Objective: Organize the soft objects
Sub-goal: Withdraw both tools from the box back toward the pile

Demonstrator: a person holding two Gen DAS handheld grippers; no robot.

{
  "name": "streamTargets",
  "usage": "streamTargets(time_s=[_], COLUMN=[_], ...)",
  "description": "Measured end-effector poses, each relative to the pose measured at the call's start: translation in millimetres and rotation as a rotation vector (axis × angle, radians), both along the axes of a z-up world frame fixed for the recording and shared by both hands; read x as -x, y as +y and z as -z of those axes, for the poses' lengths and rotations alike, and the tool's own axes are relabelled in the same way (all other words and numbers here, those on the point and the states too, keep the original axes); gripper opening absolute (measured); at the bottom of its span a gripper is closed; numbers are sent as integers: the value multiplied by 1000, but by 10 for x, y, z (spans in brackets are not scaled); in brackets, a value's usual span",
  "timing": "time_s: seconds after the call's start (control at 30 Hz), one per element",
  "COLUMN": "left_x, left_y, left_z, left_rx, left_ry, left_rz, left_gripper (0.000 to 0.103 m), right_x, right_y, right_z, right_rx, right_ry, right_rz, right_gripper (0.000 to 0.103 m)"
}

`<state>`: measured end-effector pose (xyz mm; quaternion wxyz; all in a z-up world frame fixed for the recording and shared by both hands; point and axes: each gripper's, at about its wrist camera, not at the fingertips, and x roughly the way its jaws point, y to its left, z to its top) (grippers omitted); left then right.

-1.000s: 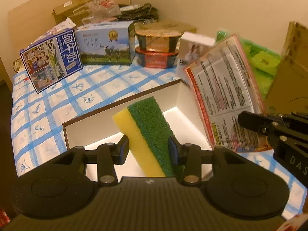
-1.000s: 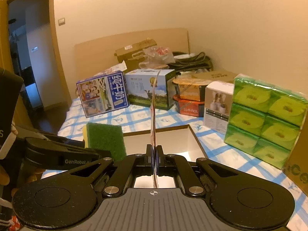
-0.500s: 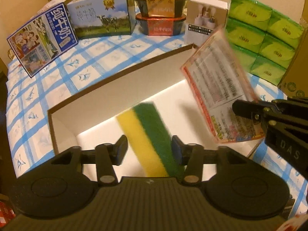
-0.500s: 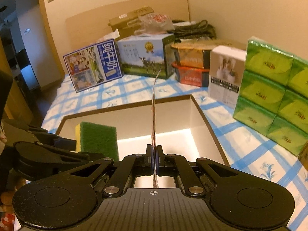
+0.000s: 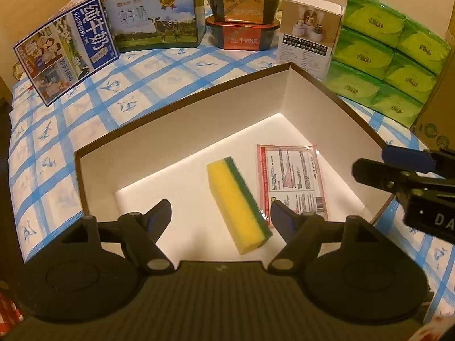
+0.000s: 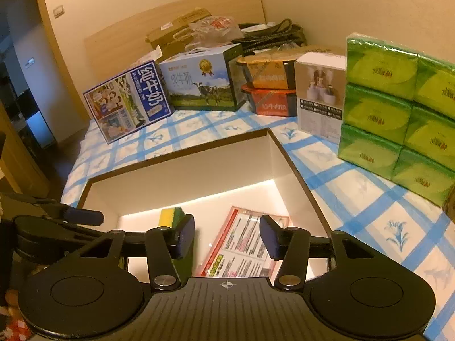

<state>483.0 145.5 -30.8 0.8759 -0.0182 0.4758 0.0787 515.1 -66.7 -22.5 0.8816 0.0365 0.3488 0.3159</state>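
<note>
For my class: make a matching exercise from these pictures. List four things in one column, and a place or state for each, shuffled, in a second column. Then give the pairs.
Things:
1. sponge
2. packet
3. tissue packs
4. left gripper

Places or states:
A. open, holding nothing
B. stacked on the cloth outside the box
C. flat on the box floor, right of the sponge
D. on the box floor, yellow side showing

Pairs: 1-D, 2-C, 3-B, 4-A
</note>
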Motion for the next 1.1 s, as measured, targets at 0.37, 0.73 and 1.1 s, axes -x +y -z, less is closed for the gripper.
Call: streamTargets(time_s=[0.37,0.73,1.1], left_x=[432,1137,1961], left_y=[80,-73,-269], left_z=[-239,-549,-703], left_rx=[27,48,79], left_ry=[-59,-146,-197], left_rz=[-7,26,53], left_gripper=[75,75,75], right_x=[294,883,1658], right_y=[-230,-535,-878], right_z=[-89,-275,-445], right_rx=[-26,-66,-115], right_ry=[16,4,-6], right_rz=[0,13,46], right_gripper=[54,55,58])
